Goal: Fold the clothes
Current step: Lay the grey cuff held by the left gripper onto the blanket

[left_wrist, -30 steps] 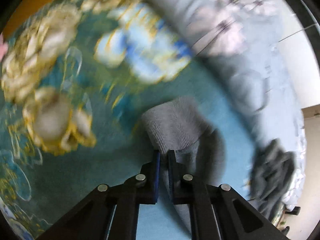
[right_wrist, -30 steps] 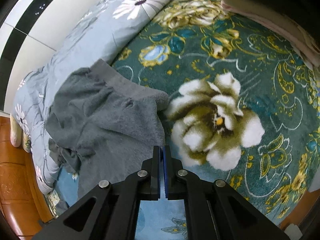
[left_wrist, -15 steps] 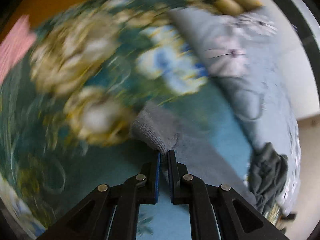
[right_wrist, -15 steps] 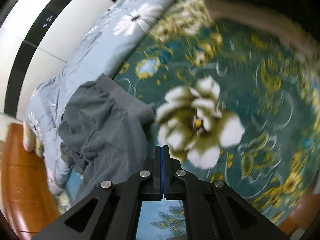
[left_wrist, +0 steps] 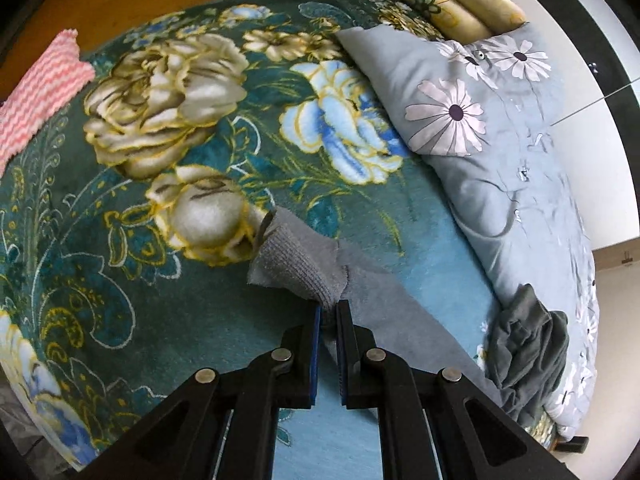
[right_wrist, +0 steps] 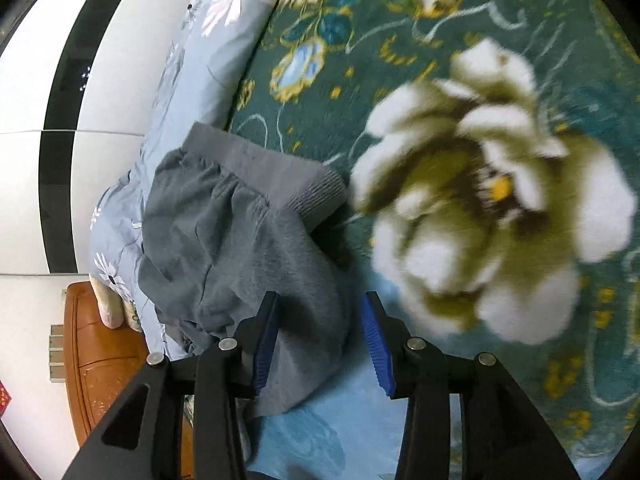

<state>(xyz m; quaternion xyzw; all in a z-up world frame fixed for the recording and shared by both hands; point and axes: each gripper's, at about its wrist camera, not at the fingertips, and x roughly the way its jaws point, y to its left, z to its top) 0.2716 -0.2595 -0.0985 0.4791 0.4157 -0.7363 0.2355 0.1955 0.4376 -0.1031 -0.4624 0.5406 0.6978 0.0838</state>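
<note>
Left gripper (left_wrist: 328,312) nearly closed, pinching the ribbed cuff of the grey garment (left_wrist: 304,264) at 6 o'clock in its view; cuff sticks up toward 12. Right gripper (right_wrist: 320,312) wide apart, holding nothing, fingers straddling the same garment (right_wrist: 240,232) (crumpled, waistband at 11 o'clock). Garment lies on floral blanket (left_wrist: 160,160), partly on the daisy quilt (left_wrist: 500,140) at 2 o'clock. Pink towel (left_wrist: 36,92) at 10 o'clock.

Probably a home bedroom: floral blanket (left_wrist: 168,184), pillows (left_wrist: 460,4), duvet (left_wrist: 500,152)
</note>
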